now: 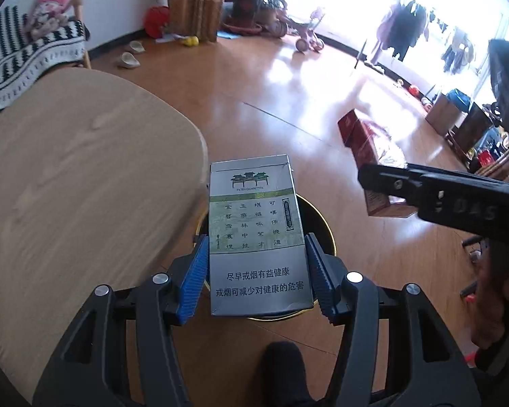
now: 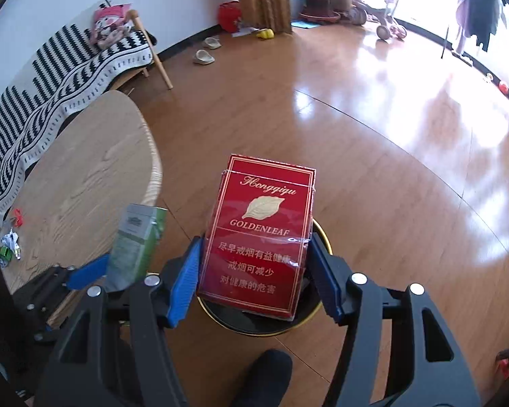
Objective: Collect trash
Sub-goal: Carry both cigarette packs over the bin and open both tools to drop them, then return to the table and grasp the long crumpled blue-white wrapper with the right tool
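Note:
My left gripper (image 1: 256, 271) is shut on a grey-green cigarette pack (image 1: 256, 234) and holds it above a round black bin with a gold rim (image 1: 325, 237) on the floor. My right gripper (image 2: 254, 273) is shut on a red Goldenleaf cigarette pack (image 2: 258, 237) above the same bin (image 2: 317, 308). The red pack (image 1: 366, 149) and the right gripper also show in the left wrist view at the right. The grey-green pack (image 2: 135, 240) shows in the right wrist view at the left.
A rounded wooden table (image 1: 78, 176) stands left of the bin, with small wrappers (image 2: 10, 244) near its edge. A striped sofa (image 2: 51, 81) is behind it. Slippers (image 2: 203, 56), a tricycle (image 1: 305, 34) and plants lie far across the wood floor.

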A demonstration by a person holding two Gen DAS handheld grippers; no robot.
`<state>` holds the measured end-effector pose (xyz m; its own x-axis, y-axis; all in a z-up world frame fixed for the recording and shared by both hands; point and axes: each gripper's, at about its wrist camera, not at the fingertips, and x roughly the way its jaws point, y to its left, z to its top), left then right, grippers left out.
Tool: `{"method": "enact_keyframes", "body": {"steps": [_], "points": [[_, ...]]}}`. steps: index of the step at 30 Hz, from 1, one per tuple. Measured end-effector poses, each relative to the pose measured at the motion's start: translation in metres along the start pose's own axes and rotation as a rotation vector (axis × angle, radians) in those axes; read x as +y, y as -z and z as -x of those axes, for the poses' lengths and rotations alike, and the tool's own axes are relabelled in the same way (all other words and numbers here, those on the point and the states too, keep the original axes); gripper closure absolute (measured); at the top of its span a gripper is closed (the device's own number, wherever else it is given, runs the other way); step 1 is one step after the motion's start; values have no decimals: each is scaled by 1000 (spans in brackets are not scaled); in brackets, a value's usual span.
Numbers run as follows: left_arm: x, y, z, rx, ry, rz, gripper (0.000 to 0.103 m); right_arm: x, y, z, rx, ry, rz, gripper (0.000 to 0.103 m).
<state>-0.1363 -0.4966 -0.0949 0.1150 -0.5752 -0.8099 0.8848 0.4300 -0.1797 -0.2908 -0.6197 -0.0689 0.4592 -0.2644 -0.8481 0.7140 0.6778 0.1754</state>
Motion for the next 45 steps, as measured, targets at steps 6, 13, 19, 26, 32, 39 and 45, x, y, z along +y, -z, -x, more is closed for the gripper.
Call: {"method": "enact_keyframes", "body": {"steps": [6,13,19,26,32,39,45], "points": [[-4,-5,-17,22,28,-9,48,-7,-2,0,0,6,-17,42],[0,-8,-10,2,38,-2,32,-1,-11,-6,-3,7,-29,42],[15,-7,18,-26,5,15,28,8,-10,-12,20,3,-15,42],[55,1,66,-78,-77,68,17,27,-13,-28,62,33,19,31],[106,15,117,-126,-162,131,14,83,-20,-20,22,-7,86,29],[200,49,184,-176,-314,291,13,212,-18,-8,-33,-164,250,26],[306,102,243,-202,-517,438,13,337,10,-10,-20,-309,438,26]]}}
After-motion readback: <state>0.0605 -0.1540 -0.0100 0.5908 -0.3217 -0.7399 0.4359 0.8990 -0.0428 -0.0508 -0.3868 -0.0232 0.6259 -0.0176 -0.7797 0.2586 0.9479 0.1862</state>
